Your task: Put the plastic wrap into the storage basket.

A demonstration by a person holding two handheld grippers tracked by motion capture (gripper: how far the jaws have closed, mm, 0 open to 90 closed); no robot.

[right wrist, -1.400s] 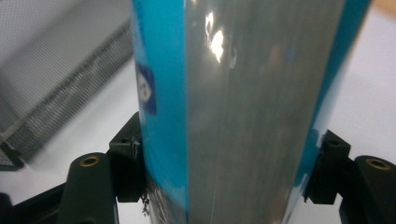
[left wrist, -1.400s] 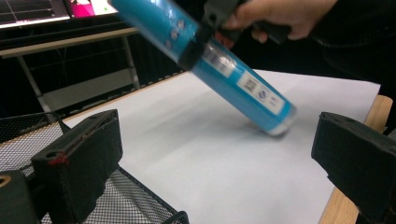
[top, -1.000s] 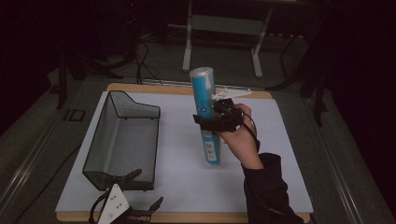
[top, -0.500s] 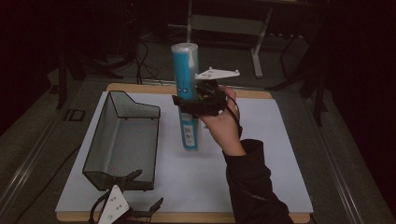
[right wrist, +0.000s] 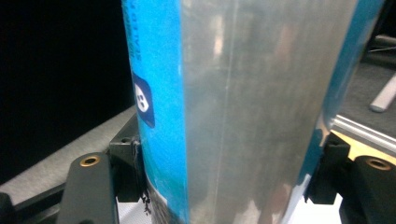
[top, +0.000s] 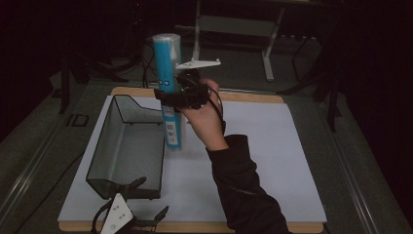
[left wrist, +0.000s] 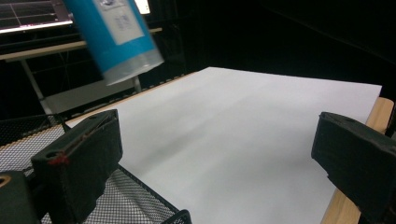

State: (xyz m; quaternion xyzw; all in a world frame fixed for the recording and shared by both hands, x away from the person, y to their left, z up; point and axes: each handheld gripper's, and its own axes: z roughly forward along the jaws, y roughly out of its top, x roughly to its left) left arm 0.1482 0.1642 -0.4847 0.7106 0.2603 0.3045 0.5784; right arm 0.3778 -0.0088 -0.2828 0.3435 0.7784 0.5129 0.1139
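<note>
A tall blue and silver tube (top: 168, 68) hangs upright above the white sheet, beside the right rim of the black mesh basket (top: 104, 142). My right gripper (top: 168, 97) is shut on its middle, and a hand holds the gripper from the right. In the right gripper view the tube (right wrist: 233, 107) sits between both pads (right wrist: 127, 168). My left gripper (top: 146, 200) rests open at the table's near edge by the basket's front corner. In the left gripper view my left gripper (left wrist: 217, 158) has nothing between its jaws, and the tube's lower end (left wrist: 116, 32) floats at upper left.
A white sheet (top: 272, 146) covers a wooden board (top: 243, 96) on the dark table. Metal stand legs (top: 265, 53) rise behind the board. The mesh basket's corner (left wrist: 28, 140) lies just before my left gripper.
The right hand has carried the blue tube leftward and upward, from mid-sheet to the basket's right rim. The left gripper has not moved.
</note>
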